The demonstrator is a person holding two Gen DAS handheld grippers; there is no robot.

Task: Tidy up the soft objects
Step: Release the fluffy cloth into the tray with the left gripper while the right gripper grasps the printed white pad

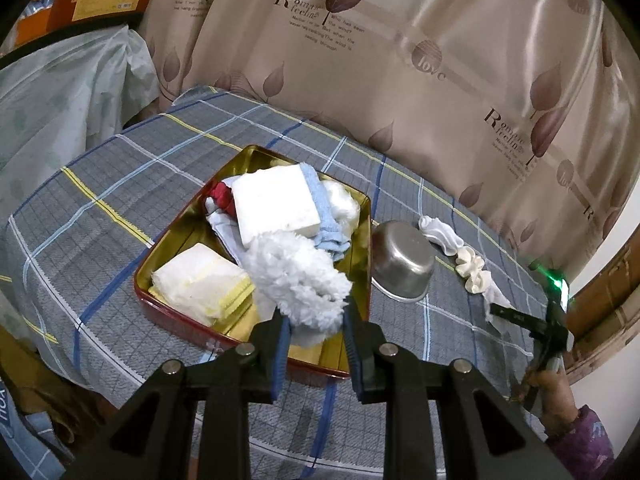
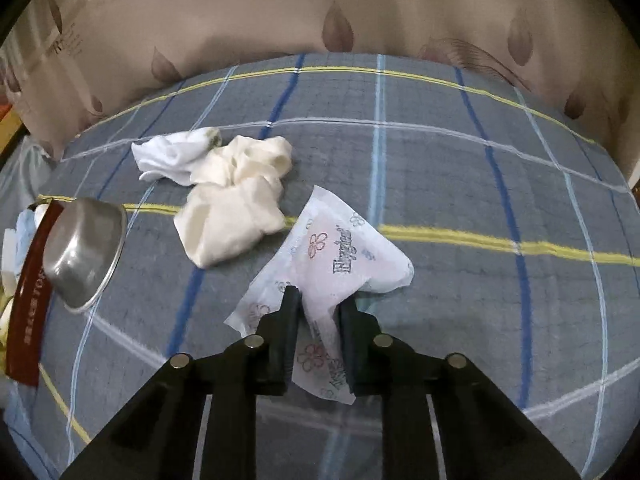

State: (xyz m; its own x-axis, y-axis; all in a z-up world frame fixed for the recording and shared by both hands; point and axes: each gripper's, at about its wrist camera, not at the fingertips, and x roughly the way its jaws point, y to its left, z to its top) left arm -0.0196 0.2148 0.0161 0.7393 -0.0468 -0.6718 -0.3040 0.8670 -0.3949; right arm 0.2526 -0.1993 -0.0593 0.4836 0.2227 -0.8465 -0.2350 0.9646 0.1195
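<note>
Soft things are split between the gold-lined tin [image 1: 256, 152] and the plaid-covered table [image 2: 460, 168]. Inside the tin lie a white foam block [image 1: 276, 204], a blue towel [image 1: 330, 220], a red cloth [image 1: 224, 196] and a wrapped tissue pack [image 1: 200, 284]; the left gripper [image 1: 316, 316] hangs over the tin's near rim with its fingers clenched on a fluffy white cloth [image 1: 298, 276]. Just beside the tin's right wall an upturned steel bowl [image 1: 402, 260] takes up the gap, and beyond it a white sock [image 2: 176, 156] and a cream cloth [image 2: 232, 208] lie touching each other, well clear of the table's far edge along the leaf-printed curtain [image 1: 440, 60]. The right gripper [image 2: 320, 300] has its fingers closed on a printed tissue packet [image 2: 332, 256], which rests on the table, with bare cloth open to its right. Only the left wrist view shows the tin's contents and a hand [image 1: 556, 392] in a purple sleeve; only the right wrist view shows the packet.
</note>
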